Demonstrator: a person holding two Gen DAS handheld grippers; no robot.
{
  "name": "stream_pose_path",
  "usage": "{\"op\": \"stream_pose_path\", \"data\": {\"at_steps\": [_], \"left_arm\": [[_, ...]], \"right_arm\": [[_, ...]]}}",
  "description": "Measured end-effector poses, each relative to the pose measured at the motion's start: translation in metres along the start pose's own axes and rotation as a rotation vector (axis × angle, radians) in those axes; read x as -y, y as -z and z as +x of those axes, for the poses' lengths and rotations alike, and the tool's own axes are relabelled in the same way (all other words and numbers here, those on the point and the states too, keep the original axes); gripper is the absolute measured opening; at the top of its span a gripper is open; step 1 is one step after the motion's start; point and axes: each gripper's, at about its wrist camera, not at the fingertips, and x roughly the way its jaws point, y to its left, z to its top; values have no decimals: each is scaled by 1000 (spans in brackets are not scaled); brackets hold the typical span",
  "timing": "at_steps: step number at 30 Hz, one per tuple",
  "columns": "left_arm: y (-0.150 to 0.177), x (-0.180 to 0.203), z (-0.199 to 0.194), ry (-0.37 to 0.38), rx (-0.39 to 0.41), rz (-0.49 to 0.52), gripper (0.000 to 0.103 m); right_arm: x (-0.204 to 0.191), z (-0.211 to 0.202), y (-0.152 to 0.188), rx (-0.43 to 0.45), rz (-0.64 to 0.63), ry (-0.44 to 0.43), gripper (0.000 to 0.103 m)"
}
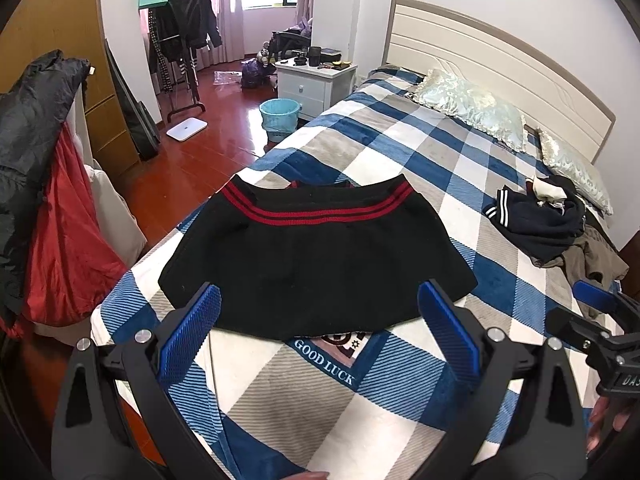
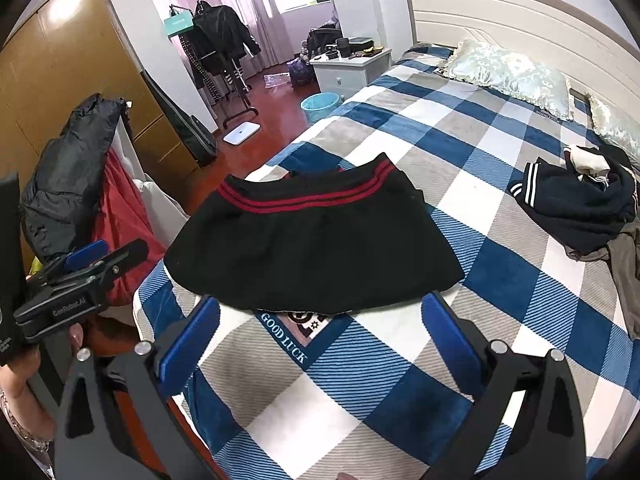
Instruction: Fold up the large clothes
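A bed point(image 1: 400, 152) covered by a blue, white and grey checked blanket point(image 1: 304, 392) is seen in both views, set against a cream headboard point(image 1: 500, 64). Two pale patterned pillows point(image 1: 472, 106) are laid at its head, and a heap of dark navy and olive clothes point(image 1: 556, 232) is left near them, well apart from the task garment. A black skirt point(image 1: 320, 264) with two red stripes at the waistband is spread flat near the foot of the bed, its hem partly covering a patch on which "GOOD LUCK" point(image 1: 325, 362) is stitched. A black and red coat point(image 1: 44, 200) is draped to the left, beside a wooden wardrobe point(image 2: 68, 68). A white nightstand point(image 1: 316, 82), a turquoise bin point(image 1: 279, 118) and a white scale point(image 1: 187, 129) are seen on the red floor. The left gripper point(image 1: 320, 328) is held wide open just short of the skirt hem, with nothing gripped; "GenRoboLAI", as far as it can be read, is printed on its body in the right view. The right gripper point(image 2: 320, 328) is likewise spread wide and empty above the blanket.
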Motion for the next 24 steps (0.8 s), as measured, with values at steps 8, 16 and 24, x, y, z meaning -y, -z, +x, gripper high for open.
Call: {"op": "stream_pose_path", "data": {"at_steps": [8,16,24], "left_arm": [[2,4,-2,-4,-2,11,97],[2,6,-1,-4,-2,15,97],[2,6,-1,-1,-7,14,97]], "right_arm": [[2,-1,-1,6,10,-2,99],[4,1,0,-14,13,-8,99],[4,0,0,-15,21,-1,99]]}}
